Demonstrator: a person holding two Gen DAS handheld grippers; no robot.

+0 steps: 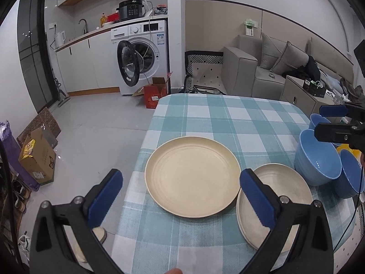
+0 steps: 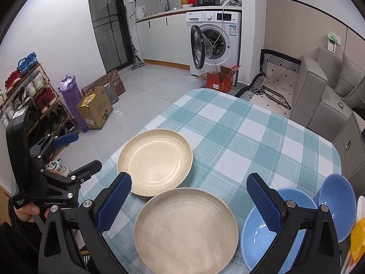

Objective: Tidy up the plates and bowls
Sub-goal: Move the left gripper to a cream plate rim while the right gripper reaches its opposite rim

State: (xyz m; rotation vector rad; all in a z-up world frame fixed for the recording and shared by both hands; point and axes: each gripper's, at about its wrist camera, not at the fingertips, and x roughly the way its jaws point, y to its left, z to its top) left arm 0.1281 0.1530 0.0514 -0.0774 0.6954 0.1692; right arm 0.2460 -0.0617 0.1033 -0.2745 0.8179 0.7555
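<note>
A single cream plate lies on the checked tablecloth near its left edge. A stack of cream plates lies to its right. Blue bowls stand further right, one tilted on its side. My left gripper is open and empty, just above the single plate's near side; it also shows in the right wrist view. My right gripper is open and empty over the plate stack; it also shows in the left wrist view above the bowls.
The table's left edge drops to a tiled floor with a cardboard box and shoe rack. A washing machine with open door stands behind, a grey sofa at the right. Something yellow lies beside the bowls.
</note>
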